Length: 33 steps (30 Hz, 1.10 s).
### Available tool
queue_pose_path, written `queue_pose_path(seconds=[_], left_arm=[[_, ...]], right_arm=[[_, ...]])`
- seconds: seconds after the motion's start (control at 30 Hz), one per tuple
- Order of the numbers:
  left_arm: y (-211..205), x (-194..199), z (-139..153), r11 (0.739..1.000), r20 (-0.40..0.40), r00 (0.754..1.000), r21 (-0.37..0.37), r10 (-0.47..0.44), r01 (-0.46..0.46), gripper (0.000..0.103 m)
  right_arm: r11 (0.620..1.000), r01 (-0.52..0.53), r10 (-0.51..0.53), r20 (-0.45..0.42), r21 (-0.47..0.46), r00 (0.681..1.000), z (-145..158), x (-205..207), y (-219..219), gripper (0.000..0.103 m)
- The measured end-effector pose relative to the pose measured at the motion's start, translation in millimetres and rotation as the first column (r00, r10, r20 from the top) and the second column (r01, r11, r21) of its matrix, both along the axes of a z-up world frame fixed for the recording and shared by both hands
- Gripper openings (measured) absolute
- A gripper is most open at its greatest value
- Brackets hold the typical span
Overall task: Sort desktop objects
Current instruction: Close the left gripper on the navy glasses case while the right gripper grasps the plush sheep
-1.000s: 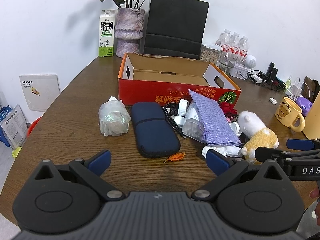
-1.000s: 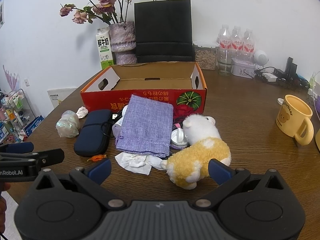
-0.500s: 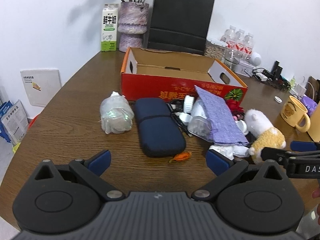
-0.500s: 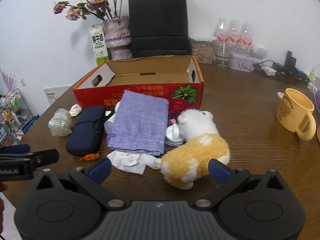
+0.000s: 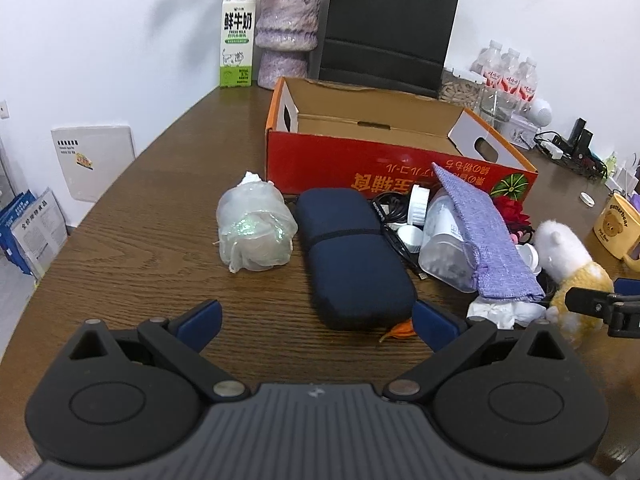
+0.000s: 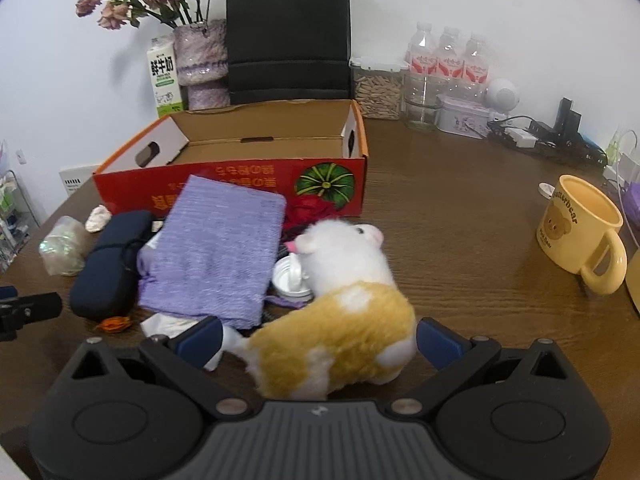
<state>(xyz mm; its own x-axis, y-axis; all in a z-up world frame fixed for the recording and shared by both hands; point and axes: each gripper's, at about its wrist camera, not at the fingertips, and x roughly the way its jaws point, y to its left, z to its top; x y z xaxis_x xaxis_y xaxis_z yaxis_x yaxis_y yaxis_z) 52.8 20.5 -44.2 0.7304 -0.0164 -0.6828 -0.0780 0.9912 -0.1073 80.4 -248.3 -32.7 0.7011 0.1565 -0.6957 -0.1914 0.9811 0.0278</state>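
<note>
Straddling the plush hamster (image 6: 340, 320), the right gripper (image 6: 318, 342) gapes wide; left gripper (image 5: 316, 326) open too, cardboard box (image 6: 256, 136) empty.

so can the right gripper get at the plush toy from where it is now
Probably yes. The right gripper is open, with the plush toy already sitting between its fingers and nothing lying over it. The purple cloth lies just beside it, off to the left.
</note>
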Motion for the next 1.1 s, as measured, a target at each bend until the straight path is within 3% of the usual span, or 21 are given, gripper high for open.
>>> queue_pose_path(seconds=[0.43, 0.63, 1.1], left_arm=[[-13, 38, -16, 1.0, -0.033, 0.999, -0.015, -0.023, 0.022, 0.103], [-23, 54, -23, 0.999, -0.054, 0.998, 0.025, -0.025, 0.026, 0.1], [-29, 77, -28, 0.998, -0.059, 0.997, 0.042, -0.04, 0.043, 0.099]], right_arm=[[1.0, -0.009, 0.009, -0.036, -0.009, 0.999, -19, 41, -12, 0.103], [1.0, -0.024, 0.023, -0.045, -0.01, 0.999, -24, 53, -17, 0.103], [0.988, -0.129, 0.134, -0.067, 0.08, 0.989, -32, 72, -25, 0.078]])
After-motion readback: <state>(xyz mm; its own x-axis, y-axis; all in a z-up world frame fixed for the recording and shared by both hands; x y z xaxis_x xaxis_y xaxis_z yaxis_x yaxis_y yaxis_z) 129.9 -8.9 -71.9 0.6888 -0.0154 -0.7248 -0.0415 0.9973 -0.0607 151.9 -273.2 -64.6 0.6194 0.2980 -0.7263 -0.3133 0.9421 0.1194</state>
